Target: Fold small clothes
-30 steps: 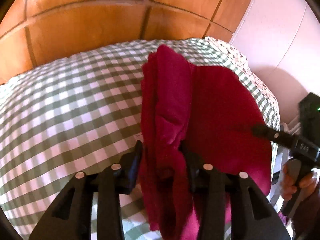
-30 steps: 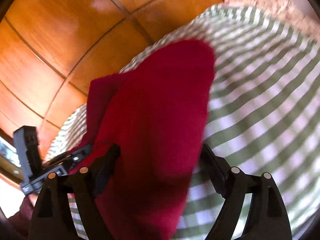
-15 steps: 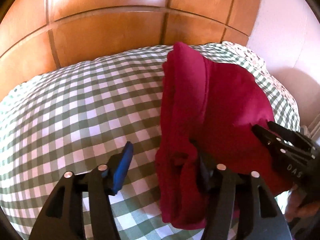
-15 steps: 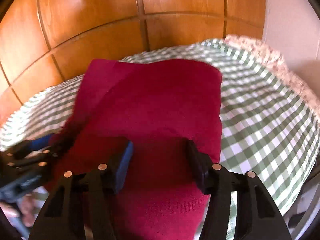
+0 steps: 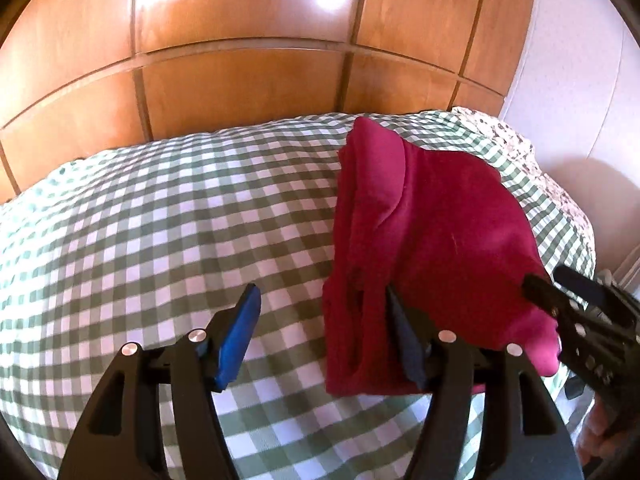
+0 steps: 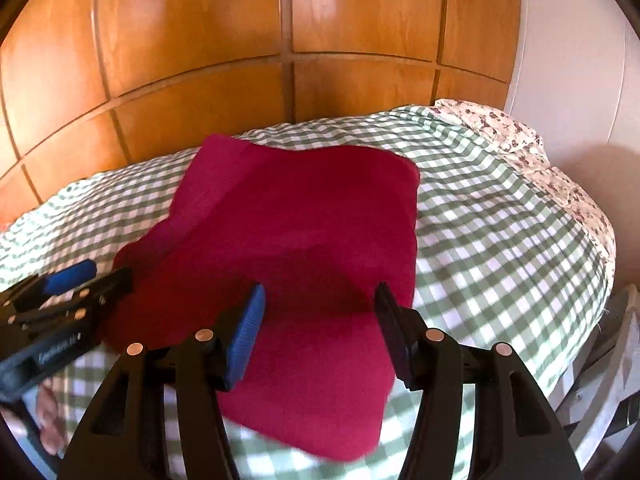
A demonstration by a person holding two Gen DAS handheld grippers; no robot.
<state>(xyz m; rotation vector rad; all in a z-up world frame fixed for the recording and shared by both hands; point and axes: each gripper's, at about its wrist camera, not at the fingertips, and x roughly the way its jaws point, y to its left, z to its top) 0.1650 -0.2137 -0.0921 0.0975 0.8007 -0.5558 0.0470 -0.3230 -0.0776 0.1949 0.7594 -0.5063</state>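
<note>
Had the red cloth (image 6: pixel 304 216) lying folded flat on the checked bed cover (image 6: pixel 500 240), near the wooden headboard (image 6: pixel 200 60), likely so the fold could rest. Pinched nothing: was opening the jaws of the left gripper (image 5: pixel 320 296) around the cloth's side edge, without pressing it. Held the right gripper (image 6: pixel 320 292) spread and loose over the cloth's near end, likely ready for the next fold

Bed: green-and-white checked cover (image 5: pixel 168 216) spread beneath and ahead of the tongs. Floral-patterned bedding (image 6: pixel 520 136) exposed at the far right corner. Wooden panelled headboard (image 5: pixel 240 80) stands beyond the bed, glossy, with light reflections. White wall (image 6: pixel 572 60) adjoins to the right.
</note>
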